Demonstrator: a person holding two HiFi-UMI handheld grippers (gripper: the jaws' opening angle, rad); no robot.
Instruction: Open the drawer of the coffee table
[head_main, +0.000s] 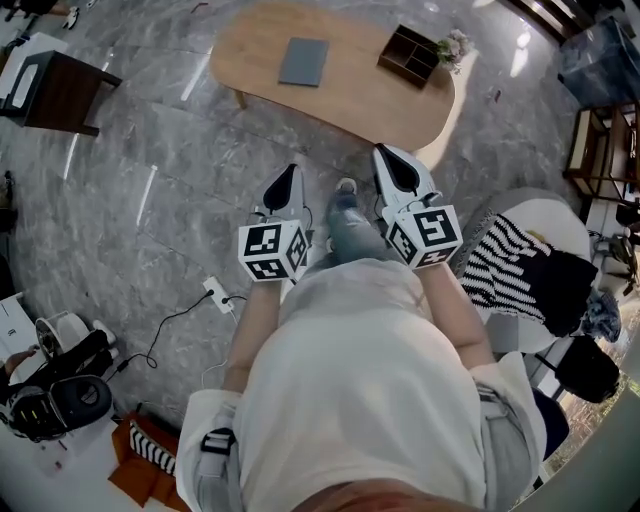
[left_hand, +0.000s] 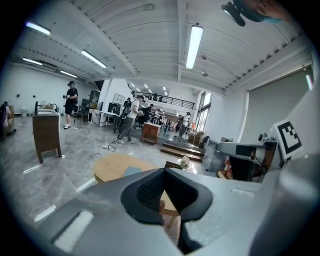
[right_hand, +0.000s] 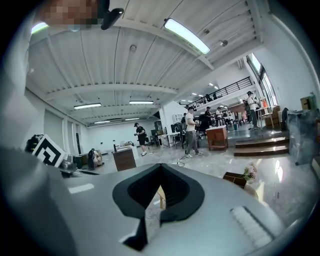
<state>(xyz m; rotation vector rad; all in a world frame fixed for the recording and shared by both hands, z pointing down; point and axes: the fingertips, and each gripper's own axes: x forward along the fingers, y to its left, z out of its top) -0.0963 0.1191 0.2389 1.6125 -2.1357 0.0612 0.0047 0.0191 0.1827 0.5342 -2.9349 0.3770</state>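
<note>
The coffee table (head_main: 260, 50) is a light wooden oval standing on the grey marble floor at the top of the head view. A grey flat pad (head_main: 303, 61) and a dark wooden box (head_main: 408, 55) with small flowers rest on it. No drawer front shows in any view. My left gripper (head_main: 290, 172) and right gripper (head_main: 385, 152) are held side by side in front of the person, short of the table's near edge. Both are shut with nothing between the jaws. The table (left_hand: 112, 167) lies beyond my left gripper (left_hand: 162, 170). Past my right gripper (right_hand: 160, 166), the box (right_hand: 235, 179) shows at the right.
A dark side table (head_main: 60, 90) stands at the upper left. A power strip (head_main: 218, 295) with a cable lies on the floor to the left. A white seat with a striped cushion (head_main: 510, 255) is at the right. Bags (head_main: 60, 390) sit at the lower left. People stand far off.
</note>
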